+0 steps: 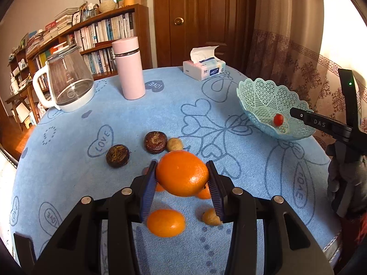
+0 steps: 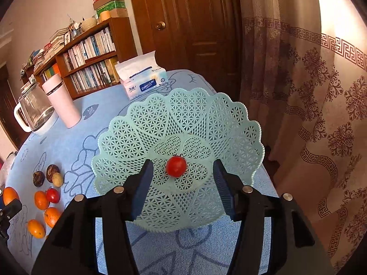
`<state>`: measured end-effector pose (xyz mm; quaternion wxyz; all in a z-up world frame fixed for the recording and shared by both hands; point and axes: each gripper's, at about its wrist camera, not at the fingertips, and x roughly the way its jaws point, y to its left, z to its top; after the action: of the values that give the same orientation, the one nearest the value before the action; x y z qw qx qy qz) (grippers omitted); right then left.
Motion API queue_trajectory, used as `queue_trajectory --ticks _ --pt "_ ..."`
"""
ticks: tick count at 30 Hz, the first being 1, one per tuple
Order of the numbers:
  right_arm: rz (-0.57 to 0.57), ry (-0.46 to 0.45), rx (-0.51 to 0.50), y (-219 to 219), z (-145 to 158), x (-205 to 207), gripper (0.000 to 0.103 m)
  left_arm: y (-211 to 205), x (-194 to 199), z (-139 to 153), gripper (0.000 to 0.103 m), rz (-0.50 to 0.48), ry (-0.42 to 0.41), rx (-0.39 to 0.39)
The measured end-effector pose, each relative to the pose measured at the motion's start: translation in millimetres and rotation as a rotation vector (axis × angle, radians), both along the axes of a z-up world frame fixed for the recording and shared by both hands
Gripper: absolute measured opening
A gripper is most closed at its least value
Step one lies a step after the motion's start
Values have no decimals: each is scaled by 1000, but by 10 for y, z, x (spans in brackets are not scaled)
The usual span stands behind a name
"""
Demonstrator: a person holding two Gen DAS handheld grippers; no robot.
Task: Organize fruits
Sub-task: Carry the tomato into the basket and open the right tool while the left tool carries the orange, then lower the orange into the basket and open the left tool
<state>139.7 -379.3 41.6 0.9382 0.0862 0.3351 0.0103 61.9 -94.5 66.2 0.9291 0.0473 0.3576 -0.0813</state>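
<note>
left gripper (image 1: 182, 178) clamps orange (image 1: 182, 173) | right gripper (image 2: 182, 176) open, empty, over basket (image 2: 229, 114) | risk: round orange slips; cherry tomato (image 2: 176, 166) rolls when it lands

Your room behind the table

You see a brown door (image 1: 201, 20), a full bookshelf (image 1: 96, 34) and a sunny patterned curtain (image 2: 309, 91).

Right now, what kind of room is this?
Probably a home living room or study: a packed bookshelf, a wooden door, patterned curtains, and a table with household items.
</note>
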Motion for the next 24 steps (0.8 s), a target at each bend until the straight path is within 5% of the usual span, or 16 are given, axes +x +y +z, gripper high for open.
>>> queue_trajectory --ticks 6,24 --pt "-98 -88 41 -204 78 -123 56 -375 204 93 43 -85 -20 -15" --pt "-205 -94 140 -521 22 -170 59 -1463 1013 -106 43 -274 46 -46"
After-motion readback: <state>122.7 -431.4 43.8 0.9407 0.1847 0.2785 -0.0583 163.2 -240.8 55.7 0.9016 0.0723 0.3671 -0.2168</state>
